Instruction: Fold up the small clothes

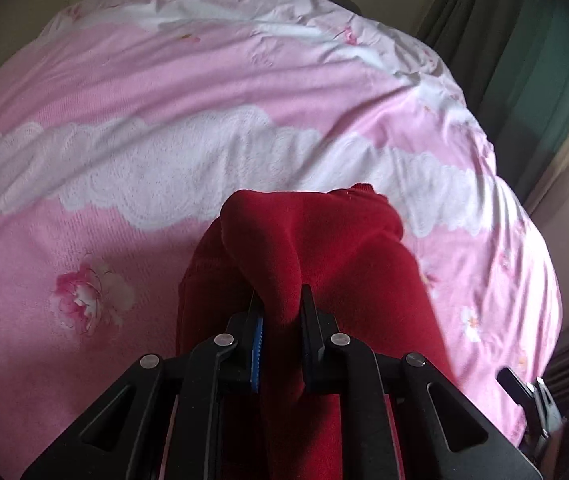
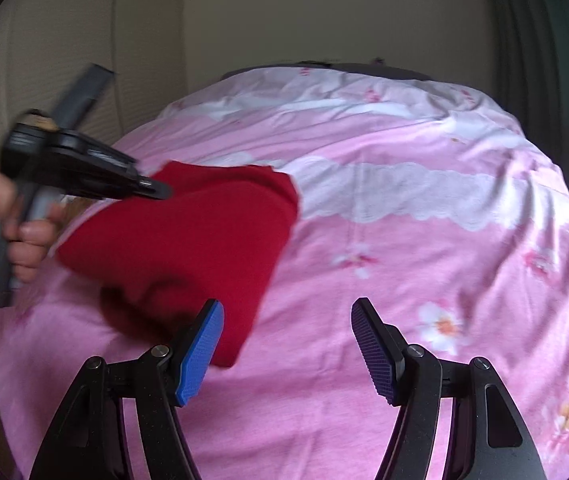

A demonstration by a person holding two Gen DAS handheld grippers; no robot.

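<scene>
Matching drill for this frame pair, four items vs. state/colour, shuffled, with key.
Items:
1. left gripper
2. right gripper
3. red garment
4. bedcover

States:
A. pink with white lace bands and flowers
B. jaws apart, nothing between them
C. pinched at one fold, partly lifted off the bed
D. jaws shut on cloth

Pairs: 1-D, 2-B, 3-C, 4-A

L gripper [image 1: 280,312] angled steeply down w/ jaws pinched nearly together on a fold of red garment [image 1: 308,248], hand [image 2: 0,228] wrapped round its grip; R gripper [image 2: 286,344] jaws apart, nothing between them.
</scene>
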